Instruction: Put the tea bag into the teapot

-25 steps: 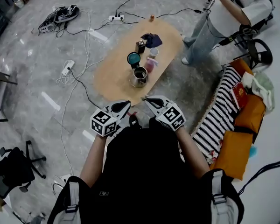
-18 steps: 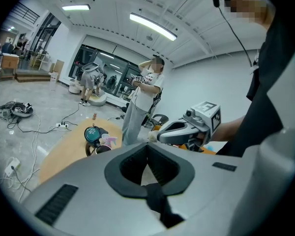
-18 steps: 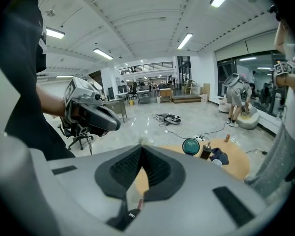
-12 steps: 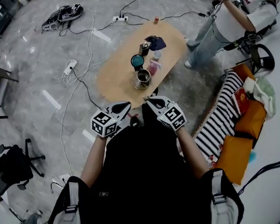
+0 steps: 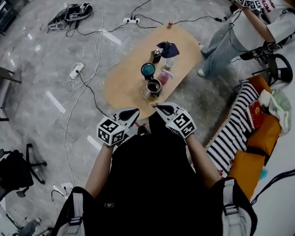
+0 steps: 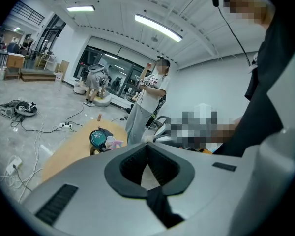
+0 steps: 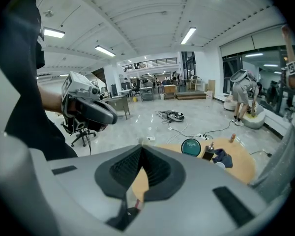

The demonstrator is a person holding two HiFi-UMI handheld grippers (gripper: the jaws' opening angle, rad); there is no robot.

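Note:
A steel teapot [image 5: 152,88] stands open on the near end of an oval wooden table [image 5: 125,82], its teal lid [image 5: 148,70] propped just behind it. A pink cup [image 5: 164,76], a white cup [image 5: 170,62] and a small dark box [image 5: 156,56] stand beyond. I cannot make out a tea bag. My left gripper [image 5: 133,110] [image 6: 147,144] and right gripper [image 5: 156,105] [image 7: 140,145] are held close to my chest, short of the table's near edge. Both are shut with nothing between the tips. The teapot's lid [image 7: 191,146] shows past the right jaws.
A dark blue cloth [image 5: 167,48] and a small bottle [image 5: 170,24] lie at the table's far end. A person in a white shirt [image 5: 246,28] stands at its far right. Cables and power strips [image 5: 74,71] cross the floor at left. A striped sofa [image 5: 231,127] with orange cushions is at right, an office chair [image 5: 14,173] at lower left.
The table and teapot have drifted slightly lower and to the right in the head view. Both grippers keep the same shut pose in front of my body.

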